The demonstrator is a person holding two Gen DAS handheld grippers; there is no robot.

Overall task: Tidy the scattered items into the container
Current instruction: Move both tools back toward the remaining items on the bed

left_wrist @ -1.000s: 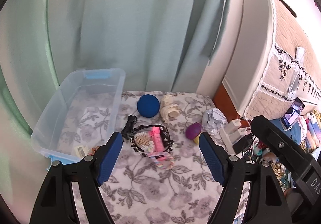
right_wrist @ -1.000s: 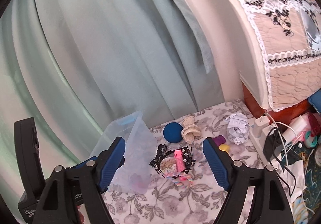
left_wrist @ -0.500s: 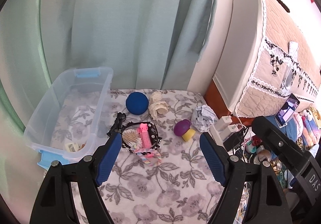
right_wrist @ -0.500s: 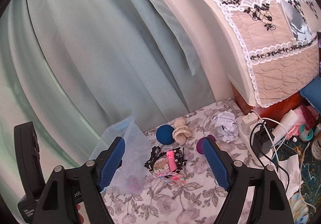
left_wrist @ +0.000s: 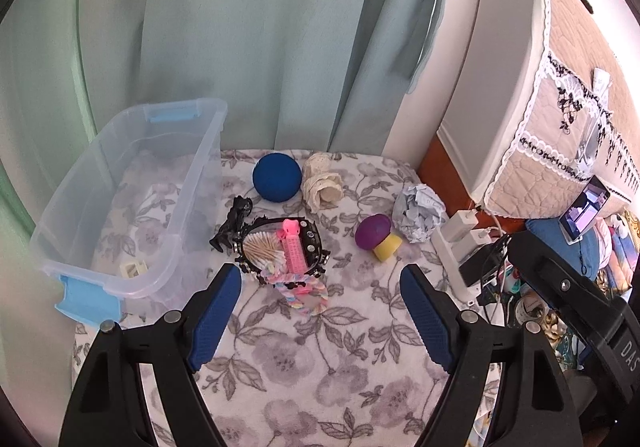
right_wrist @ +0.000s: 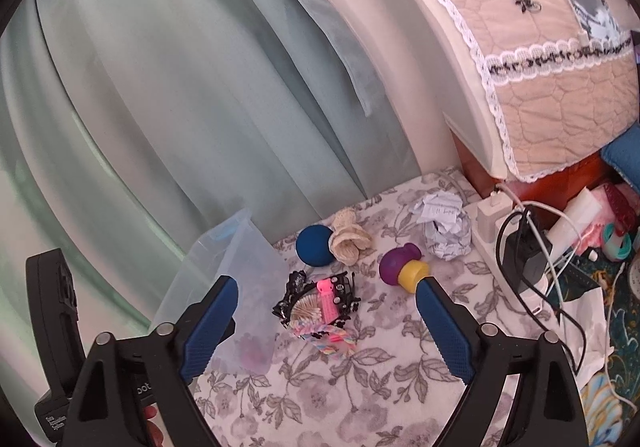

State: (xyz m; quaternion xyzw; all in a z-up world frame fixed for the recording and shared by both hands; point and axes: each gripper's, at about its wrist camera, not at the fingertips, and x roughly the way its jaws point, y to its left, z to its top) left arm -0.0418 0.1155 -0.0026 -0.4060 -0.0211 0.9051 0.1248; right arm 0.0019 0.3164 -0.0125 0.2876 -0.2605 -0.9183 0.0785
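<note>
Left hand-held gripper (left_wrist: 320, 311) open, empty; right hand-held gripper (right_wrist: 326, 321) opening, empty; clear plastic bin (left_wrist: 200, 183) far left.

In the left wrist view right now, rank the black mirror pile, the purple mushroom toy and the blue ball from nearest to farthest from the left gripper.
From the left gripper:
1. Black mirror pile, just ahead, centre.
2. Purple mushroom toy, ahead right.
3. Blue ball, far back by the curtain.
</note>
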